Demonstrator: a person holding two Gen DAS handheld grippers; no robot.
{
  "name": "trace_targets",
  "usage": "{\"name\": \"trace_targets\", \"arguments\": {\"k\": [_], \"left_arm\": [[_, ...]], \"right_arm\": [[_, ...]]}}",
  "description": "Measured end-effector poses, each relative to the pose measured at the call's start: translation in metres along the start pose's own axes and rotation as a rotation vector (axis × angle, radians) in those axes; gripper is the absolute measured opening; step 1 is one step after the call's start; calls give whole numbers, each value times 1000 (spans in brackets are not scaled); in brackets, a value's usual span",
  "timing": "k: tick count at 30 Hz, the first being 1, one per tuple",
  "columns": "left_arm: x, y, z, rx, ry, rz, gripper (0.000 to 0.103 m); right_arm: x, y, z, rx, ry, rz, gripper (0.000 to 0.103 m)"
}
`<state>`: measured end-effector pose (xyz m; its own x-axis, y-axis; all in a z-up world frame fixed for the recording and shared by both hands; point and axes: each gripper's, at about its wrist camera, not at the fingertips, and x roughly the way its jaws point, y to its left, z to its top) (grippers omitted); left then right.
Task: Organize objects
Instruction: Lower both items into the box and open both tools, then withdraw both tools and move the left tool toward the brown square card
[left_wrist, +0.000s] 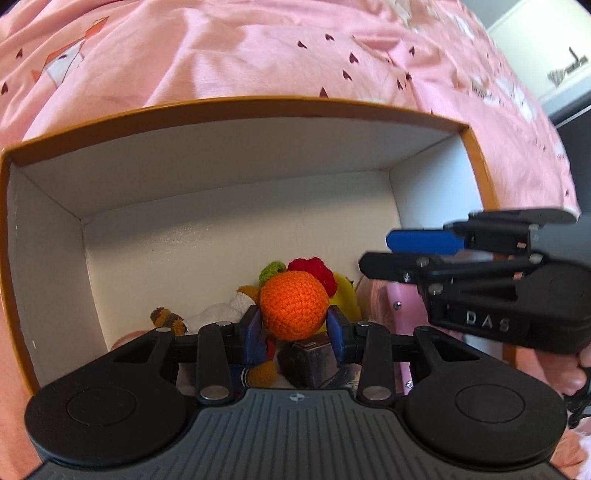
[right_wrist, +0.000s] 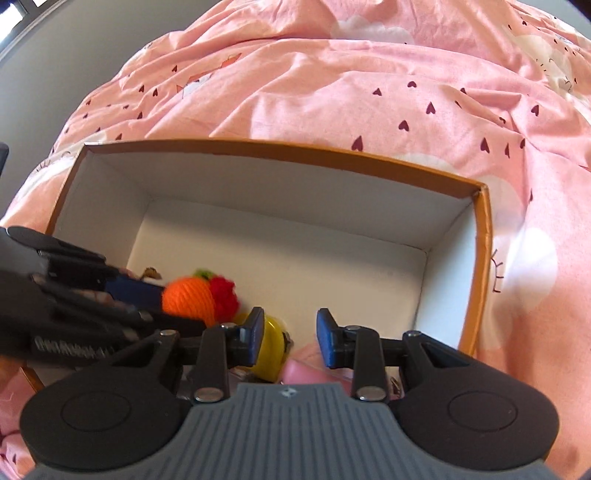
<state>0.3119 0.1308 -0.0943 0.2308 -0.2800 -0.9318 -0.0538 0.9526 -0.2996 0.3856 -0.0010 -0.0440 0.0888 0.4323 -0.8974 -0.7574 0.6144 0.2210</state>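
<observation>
My left gripper is shut on a crocheted orange ball with a green top, held over the near end of an orange-rimmed white box. The ball also shows in the right wrist view. Under it in the box lie a red crocheted piece, a yellow toy, a brown-and-white plush and a dark block. My right gripper is open and empty above the yellow toy and a pink item. It shows at the right of the left wrist view.
The box sits on a rumpled pink bedsheet with dark hearts. The far half of the box floor is bare white. A grey wall is at the far left, white furniture at the far right.
</observation>
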Motion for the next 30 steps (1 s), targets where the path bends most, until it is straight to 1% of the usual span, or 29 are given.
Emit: {"name": "trace_targets", "arguments": {"k": [2,5,7,12,16,18,19,21,22,23,24,26,27,28,30], "left_arm": [[3,-6,2,36,16,32,44],[5,-9,4,49,30,44,46],[4,-9,4,56,27,39,47],[-11,-2,-6,73,1,3,51],[-30,7,-11,82,-36,15,52],[-38,12,-12,76,-67,33,47],[-40,14,-14,77,-72,41,43],[-38,17,-15,78,-65,60,39],[-37,17,-16,78,-65,75,35],[-34,18,-18,82,-64,88,34],[-32,17,-19,86,-61,97,32],[-29,19,-20,81,-61,87,25],[-28,21,-20,79,-64,81,24],[-28,22,-21,76,-65,79,19],[-29,25,-24,65,-71,74,18]], "right_arm": [[0,0,4,28,-10,19,34],[-1,0,9,68,-15,67,34],[0,2,12,86,-9,99,34],[12,7,17,110,30,145,34],[24,10,18,134,70,182,32],[28,12,18,130,84,195,29],[28,14,18,124,88,198,29],[27,21,18,88,90,185,28],[27,24,18,69,90,177,27],[27,28,19,44,92,163,25],[27,33,19,16,96,147,24],[28,45,17,-55,103,119,24],[28,52,15,-103,110,100,24],[29,58,13,-142,111,83,23],[30,67,9,-202,115,53,23]]}}
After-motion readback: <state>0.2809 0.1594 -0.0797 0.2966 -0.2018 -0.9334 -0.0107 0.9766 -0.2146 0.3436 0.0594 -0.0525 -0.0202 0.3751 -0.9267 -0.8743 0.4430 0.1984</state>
